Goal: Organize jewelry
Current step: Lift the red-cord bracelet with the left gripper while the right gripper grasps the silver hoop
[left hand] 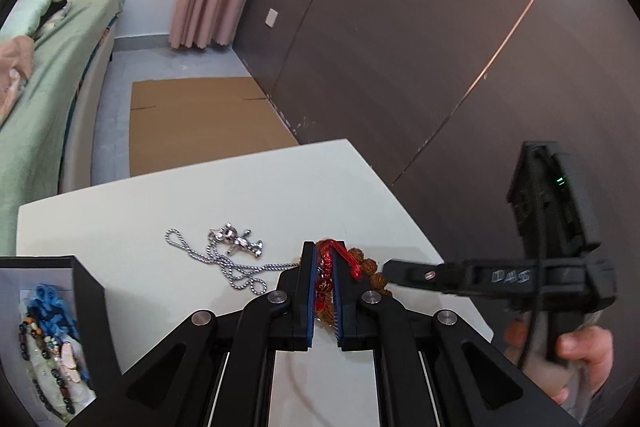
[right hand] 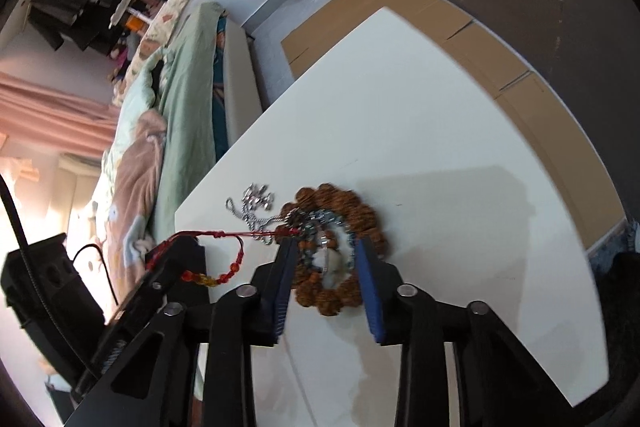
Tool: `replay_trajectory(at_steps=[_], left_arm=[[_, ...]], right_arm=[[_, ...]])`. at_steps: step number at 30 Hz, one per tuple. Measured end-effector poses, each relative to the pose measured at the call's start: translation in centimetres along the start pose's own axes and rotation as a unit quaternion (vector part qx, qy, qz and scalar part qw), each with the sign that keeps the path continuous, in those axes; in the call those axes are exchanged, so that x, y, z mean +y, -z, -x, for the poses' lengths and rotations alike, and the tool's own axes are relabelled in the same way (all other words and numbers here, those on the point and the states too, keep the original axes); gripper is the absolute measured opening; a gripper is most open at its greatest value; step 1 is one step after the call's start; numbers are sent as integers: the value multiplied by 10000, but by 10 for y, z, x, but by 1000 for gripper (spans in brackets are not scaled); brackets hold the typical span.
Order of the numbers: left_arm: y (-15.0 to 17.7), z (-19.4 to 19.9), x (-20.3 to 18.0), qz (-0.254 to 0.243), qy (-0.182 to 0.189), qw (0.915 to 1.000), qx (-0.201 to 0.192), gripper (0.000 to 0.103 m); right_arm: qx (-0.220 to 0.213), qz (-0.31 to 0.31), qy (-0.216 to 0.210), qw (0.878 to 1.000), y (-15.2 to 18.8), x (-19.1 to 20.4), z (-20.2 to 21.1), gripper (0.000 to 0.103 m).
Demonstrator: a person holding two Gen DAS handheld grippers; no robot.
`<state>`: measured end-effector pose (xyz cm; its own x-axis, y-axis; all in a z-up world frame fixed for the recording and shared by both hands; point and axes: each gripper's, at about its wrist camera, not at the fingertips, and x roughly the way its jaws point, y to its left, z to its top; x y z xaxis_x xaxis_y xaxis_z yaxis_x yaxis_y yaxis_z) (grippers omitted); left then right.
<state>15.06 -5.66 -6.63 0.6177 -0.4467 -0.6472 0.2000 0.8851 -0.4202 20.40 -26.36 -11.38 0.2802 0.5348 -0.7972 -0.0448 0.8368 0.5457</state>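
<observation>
My left gripper (left hand: 324,259) is shut on a red cord bracelet (left hand: 325,285) with red and amber beads; in the right wrist view the bracelet (right hand: 230,269) hangs from it, above the table. My right gripper (right hand: 326,247) is open, its fingers astride a brown seed-bead bracelet (right hand: 360,215) lying on the white table (right hand: 460,155). A small blue-bead bracelet with a pale charm (right hand: 332,259) lies inside that ring. A silver chain necklace with pendant (left hand: 236,259) lies on the table to the left. The right gripper (left hand: 400,271) also shows in the left wrist view.
A black jewelry box (left hand: 52,327) with several bead bracelets and blue cord stands at the table's near left. A bed with green cover (left hand: 44,99) stands beyond the table. Flat cardboard (left hand: 200,119) lies on the floor by a dark wall.
</observation>
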Motion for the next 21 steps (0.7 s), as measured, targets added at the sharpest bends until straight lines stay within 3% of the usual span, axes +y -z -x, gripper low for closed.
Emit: replay_trajectory(at_steps=[9, 13, 21], left_arm=[[-5, 24, 7, 59, 30, 9997, -232, 7], [-4, 34, 10, 73, 10, 9996, -288, 7], [-1, 57, 18, 126, -79, 9989, -448, 7]], right_arm=[[205, 59, 286, 9994, -1, 9, -31, 21], [165, 61, 460, 9988, 0, 8, -35, 9], [-240, 42, -234, 9994, 5, 15, -8, 4]])
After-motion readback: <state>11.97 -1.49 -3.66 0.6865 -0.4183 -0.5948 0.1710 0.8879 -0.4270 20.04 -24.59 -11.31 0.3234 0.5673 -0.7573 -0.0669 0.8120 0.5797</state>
